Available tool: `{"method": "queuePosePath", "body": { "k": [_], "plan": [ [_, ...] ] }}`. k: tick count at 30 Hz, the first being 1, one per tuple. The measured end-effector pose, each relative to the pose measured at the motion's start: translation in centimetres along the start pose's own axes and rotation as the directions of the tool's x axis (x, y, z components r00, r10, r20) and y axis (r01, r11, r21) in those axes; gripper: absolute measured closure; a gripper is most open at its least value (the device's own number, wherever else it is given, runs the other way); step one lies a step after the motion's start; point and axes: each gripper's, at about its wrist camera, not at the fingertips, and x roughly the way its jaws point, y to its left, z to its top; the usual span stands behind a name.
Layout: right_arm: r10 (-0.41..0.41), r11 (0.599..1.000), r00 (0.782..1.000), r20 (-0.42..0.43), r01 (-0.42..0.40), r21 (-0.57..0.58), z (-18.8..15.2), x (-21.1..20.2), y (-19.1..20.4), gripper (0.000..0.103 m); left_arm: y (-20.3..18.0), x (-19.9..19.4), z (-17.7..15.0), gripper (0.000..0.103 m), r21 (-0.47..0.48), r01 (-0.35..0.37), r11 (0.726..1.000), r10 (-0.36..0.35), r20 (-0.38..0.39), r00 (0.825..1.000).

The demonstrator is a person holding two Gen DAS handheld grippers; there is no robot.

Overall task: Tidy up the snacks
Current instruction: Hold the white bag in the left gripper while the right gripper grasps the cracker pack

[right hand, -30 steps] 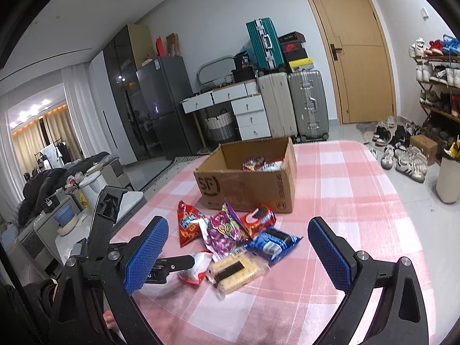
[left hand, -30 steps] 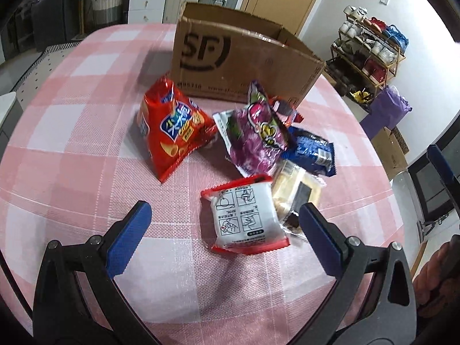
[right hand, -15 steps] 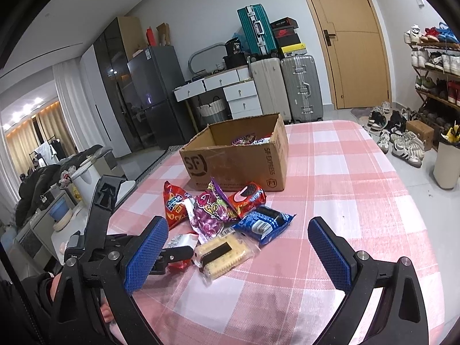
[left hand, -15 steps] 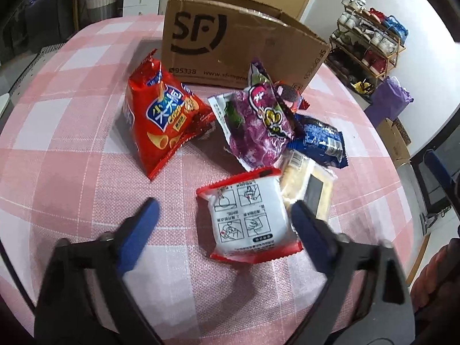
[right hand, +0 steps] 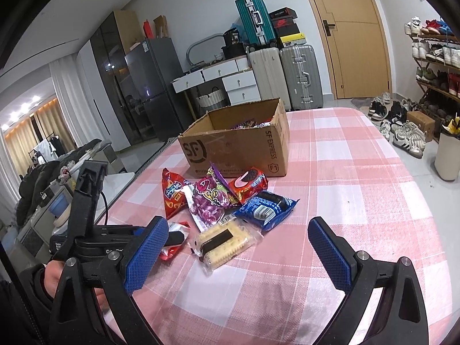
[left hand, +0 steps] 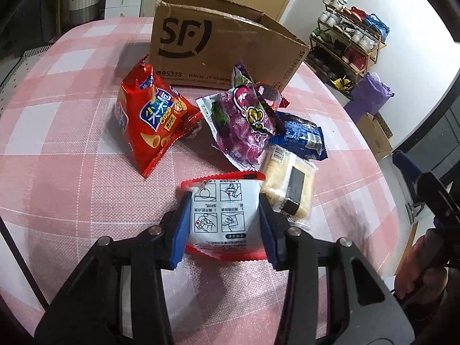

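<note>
The left gripper (left hand: 224,224) has just been closing and its pads now pinch the white packet (left hand: 221,215) by its side edges. The packet looks light, soft and slippery. The right gripper (right hand: 238,256) is wide open and holds nothing.

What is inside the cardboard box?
In the right wrist view, the cardboard box stands open, with a few colourful snack wrappers peeking above its rim. Its walls hide everything lower inside.

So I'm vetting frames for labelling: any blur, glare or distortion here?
Left wrist view: sharp; fisheye bends the brown cardboard box; glare on the purple foil snack bag; dark vignette corners. Right wrist view: sharp; the wooden door bows; the pink checked tablecloth evenly lit.
</note>
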Motion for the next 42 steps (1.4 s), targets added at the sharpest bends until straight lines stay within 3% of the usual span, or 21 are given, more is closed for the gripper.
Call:
{"method": "queuePosePath", "body": {
  "k": [10, 16, 32, 38, 42],
  "plan": [
    [0.001, 1.000, 0.998, -0.063, 0.000, 0.018, -0.9, 1.9, 0.0, 0.004, 1.4, -3.0, 0.4, 0.062, -0.007, 0.005, 1.000, -0.005, 0.038, 0.999],
    [0.014, 1.000, 0.993, -0.118, -0.012, 0.019, -1.7, 3.7, 0.2, 0.004, 3.7, -5.9, -1.8, 0.062, -0.024, 0.005, 1.000, -0.004, 0.061, 0.998],
    [0.014, 0.998, 0.951, -0.309, 0.007, 0.066, -2.1, 12.0, 1.6, 0.004, 6.8, -7.8, -2.6, 0.062, -0.076, 0.027, 0.997, -0.019, 0.102, 0.995],
    [-0.047, 0.996, 0.947, -0.319, 0.069, 0.058, -1.5, 13.7, 2.5, 0.004, 8.2, -8.0, -2.9, 0.062, -0.106, 0.041, 0.993, -0.030, 0.109, 0.994],
    [-0.153, 0.988, 0.931, -0.331, 0.144, -0.052, -1.6, 15.0, 4.3, 0.004, 9.0, -8.0, -3.3, 0.062, -0.121, 0.053, 0.991, -0.040, 0.106, 0.994]
  ]
}}
